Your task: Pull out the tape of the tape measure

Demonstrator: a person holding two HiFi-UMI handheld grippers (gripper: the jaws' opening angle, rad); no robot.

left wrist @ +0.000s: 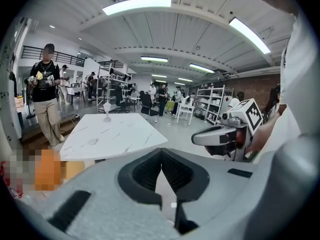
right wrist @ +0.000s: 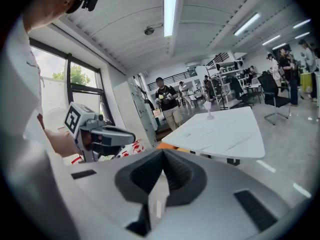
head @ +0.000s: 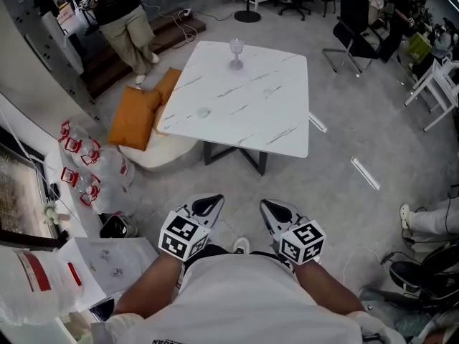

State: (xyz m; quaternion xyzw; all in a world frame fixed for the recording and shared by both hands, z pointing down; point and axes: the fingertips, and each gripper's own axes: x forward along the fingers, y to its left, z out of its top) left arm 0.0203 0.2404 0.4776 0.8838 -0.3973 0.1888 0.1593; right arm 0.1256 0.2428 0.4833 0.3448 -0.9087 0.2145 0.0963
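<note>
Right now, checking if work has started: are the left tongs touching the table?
Apart. Head view shows the left tongs near the person's body, with floor between them and the table.

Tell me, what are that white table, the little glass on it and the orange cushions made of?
Table: white marble or a marble-look top, smooth, grey veins; can't tell which. Glass: clear glass or plastic, see-through stem. Cushions: matte orange fabric or leatherette, softly creased.
</note>
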